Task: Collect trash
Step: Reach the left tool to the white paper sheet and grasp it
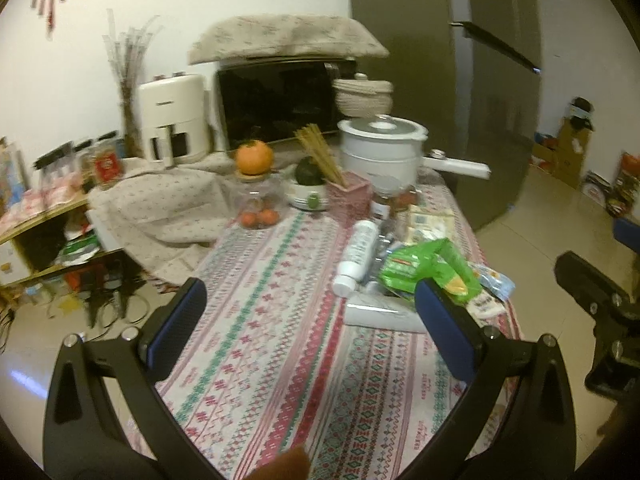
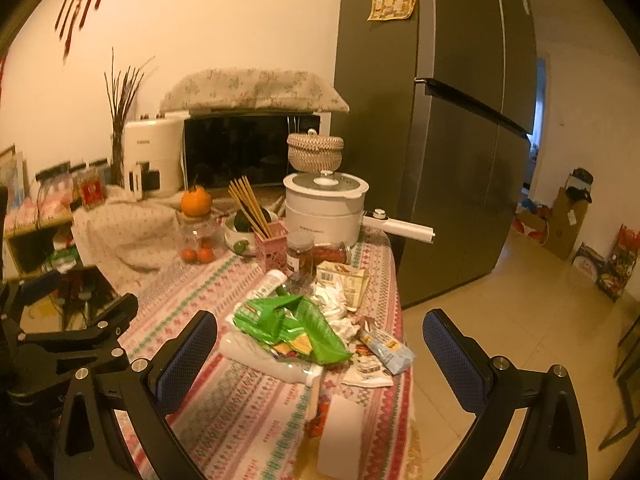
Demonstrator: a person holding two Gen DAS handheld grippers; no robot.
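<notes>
The trash is lying in a loose heap near the right edge of the table (image 2: 248,412), and nothing in it appears to be collected yet — a crumpled green wrapper (image 2: 296,330) is sitting on top of a white plastic bag (image 2: 268,360), with balled white tissue (image 2: 334,304) just behind it, a pale blue snack packet (image 2: 386,346) hanging toward the table's edge, and a torn beige packet (image 2: 346,280) further back. A white bottle (image 1: 358,254) is lying on its side beside the heap; whether it counts as trash I cannot tell. A white rectangular piece (image 2: 340,436) is resting nearer the camera on the patterned cloth. The right gripper (image 2: 320,364) is hovering in front of the heap with its jaws spread wide and empty, the green wrapper showing between them. The left gripper (image 1: 310,330) is likewise gaping wide with nothing held, poised over bare cloth with the heap off to its right. Behind the trash, the white pot (image 2: 326,208), the pink chopstick holder (image 2: 272,246) and the jar with the orange (image 2: 196,202) on top are standing undisturbed. No bin or open trash bag is showing in either view, so the task looks to be at its very start — every piece is waiting to be picked up.
</notes>
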